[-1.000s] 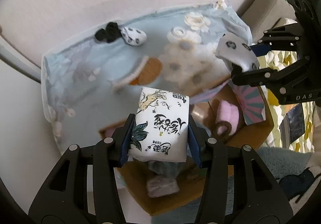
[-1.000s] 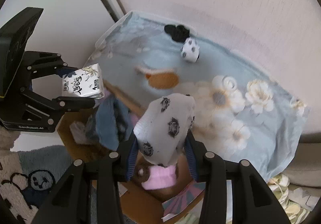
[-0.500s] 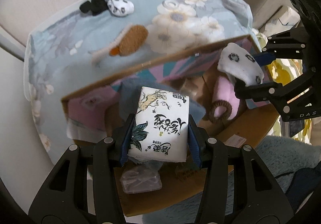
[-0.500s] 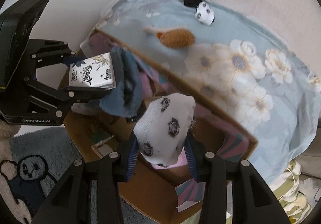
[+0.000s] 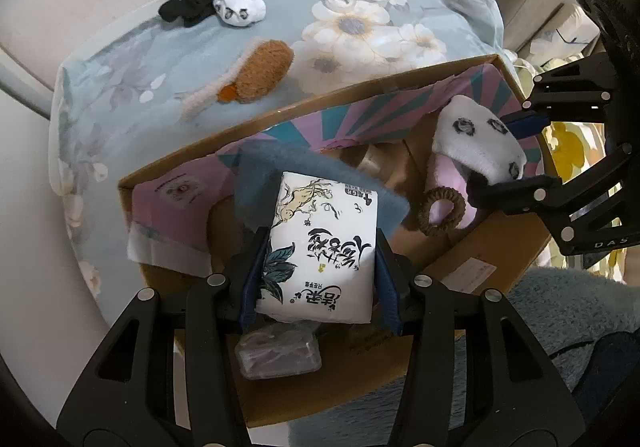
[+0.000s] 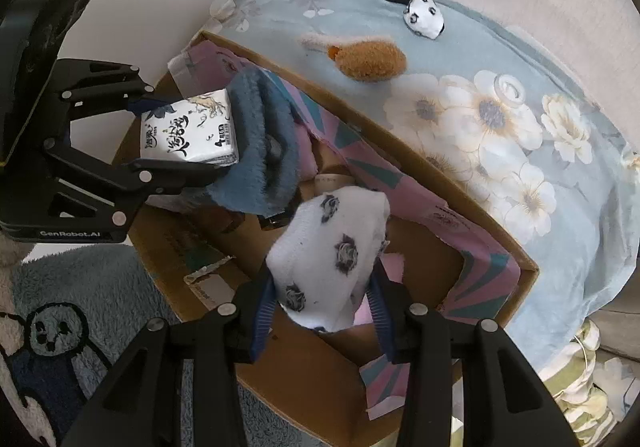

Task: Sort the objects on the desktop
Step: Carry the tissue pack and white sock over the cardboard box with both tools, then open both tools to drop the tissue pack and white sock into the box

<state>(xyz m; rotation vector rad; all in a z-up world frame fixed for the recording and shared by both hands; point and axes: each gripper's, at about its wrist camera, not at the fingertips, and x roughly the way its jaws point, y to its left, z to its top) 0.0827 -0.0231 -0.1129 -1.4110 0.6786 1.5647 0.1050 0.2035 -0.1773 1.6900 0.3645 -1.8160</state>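
Note:
My left gripper [image 5: 318, 279] is shut on a white tissue pack [image 5: 320, 247] with black script, held over the open cardboard box [image 5: 304, 107]. The pack also shows in the right wrist view [image 6: 188, 133]. My right gripper [image 6: 322, 301] is shut on a white spotted sock [image 6: 332, 255], held over the box's right half; the sock also shows in the left wrist view [image 5: 476, 139]. In the box lie a blue fuzzy cloth [image 5: 280, 167], a pink item with a brown hair tie [image 5: 442, 211] and a clear packet [image 5: 278, 353].
On the floral blue cloth [image 5: 132, 59] behind the box lie a brown plush slipper [image 5: 256, 71], a black sock [image 5: 186, 5], a second spotted sock [image 5: 240, 7] and a small white cap [image 5: 338, 1]. A blue rug [image 6: 100, 307] lies under the box.
Both grippers have moved down and back from over the cloth to over the box, still holding the tissue pack and the sock. The box now fills the view's middle.

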